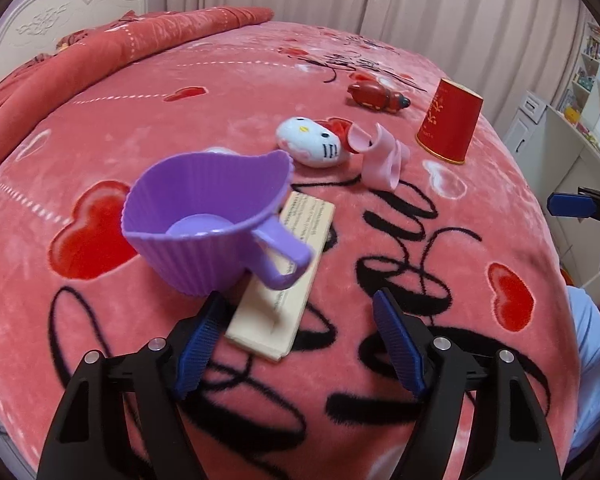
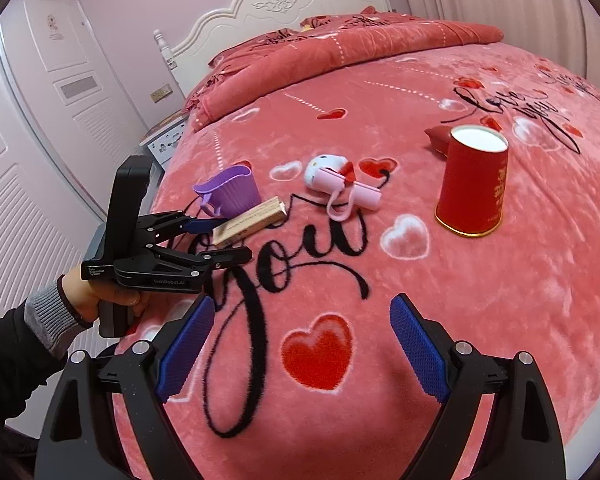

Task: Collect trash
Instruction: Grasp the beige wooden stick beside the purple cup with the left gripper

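Left tongs (image 1: 300, 344) spread, nothing pinched, with the flat beige cardboard box (image 1: 284, 272) lying on the pink heart-print bed blanket (image 1: 460, 320) just ahead at 12 o'clock. The purple ribbed silicone cup (image 1: 204, 216) is at 11, touching the box. Right tongs (image 2: 300, 344) spread too, empty. The upside-down red paper cup (image 2: 474, 184) stands farther off at 1 o'clock.

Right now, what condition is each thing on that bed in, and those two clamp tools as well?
purple cup: upright, empty, partly on the box.
flat box: lying flat, closed.
red paper cup: upside down.
cat-face toy: lying on its side.
pink fan: lying down.
red bottle: lying down.
left gripper: open around the box end.
right gripper: open, empty.
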The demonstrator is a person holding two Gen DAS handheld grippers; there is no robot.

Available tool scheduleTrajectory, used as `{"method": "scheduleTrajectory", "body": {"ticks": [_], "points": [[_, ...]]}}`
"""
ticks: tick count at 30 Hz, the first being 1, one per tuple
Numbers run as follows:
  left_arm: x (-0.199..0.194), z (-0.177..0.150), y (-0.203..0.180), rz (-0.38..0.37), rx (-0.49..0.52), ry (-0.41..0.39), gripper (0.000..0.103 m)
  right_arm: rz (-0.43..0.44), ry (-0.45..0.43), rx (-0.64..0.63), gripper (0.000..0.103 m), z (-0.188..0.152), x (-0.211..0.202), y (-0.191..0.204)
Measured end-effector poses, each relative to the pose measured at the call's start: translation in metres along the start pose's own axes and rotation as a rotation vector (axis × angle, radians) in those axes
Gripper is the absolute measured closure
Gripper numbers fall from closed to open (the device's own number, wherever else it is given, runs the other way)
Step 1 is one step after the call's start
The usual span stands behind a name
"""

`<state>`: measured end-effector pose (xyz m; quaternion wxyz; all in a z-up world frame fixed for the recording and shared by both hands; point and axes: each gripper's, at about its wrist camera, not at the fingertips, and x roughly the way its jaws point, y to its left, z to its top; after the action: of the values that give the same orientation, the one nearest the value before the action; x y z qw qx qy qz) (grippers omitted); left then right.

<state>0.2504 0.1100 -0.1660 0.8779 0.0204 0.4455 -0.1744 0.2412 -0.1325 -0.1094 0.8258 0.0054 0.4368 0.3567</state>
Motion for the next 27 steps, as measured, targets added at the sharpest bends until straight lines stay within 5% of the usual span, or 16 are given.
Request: {"method": "scheduleTrajectory", "body": {"ticks": [3, 8, 20, 27], "points": [[0.005, 0.005, -0.003, -0.012, 0.012, 0.008, 0.031, -0.003, 0.000, 0.014, 0.015, -0.003, 0.000, -0.005], [0.008, 0.007, 0.004, -0.002, -0.051, 0.028, 0.071, -0.009, -0.015, 0.035, 0.015, -0.007, -0.009, -0.012], [-0.022, -0.010, -0.041, -0.030, -0.050, 0.036, 0.073, -0.035, -0.044, 0.047, 0.015, -0.012, -0.029, -0.028], [-0.023, 0.023, -0.074, -0.088, 0.035, -0.001, 0.073, -0.068, -0.070, 0.027, 0.015, 0.003, -0.036, -0.050]]}}
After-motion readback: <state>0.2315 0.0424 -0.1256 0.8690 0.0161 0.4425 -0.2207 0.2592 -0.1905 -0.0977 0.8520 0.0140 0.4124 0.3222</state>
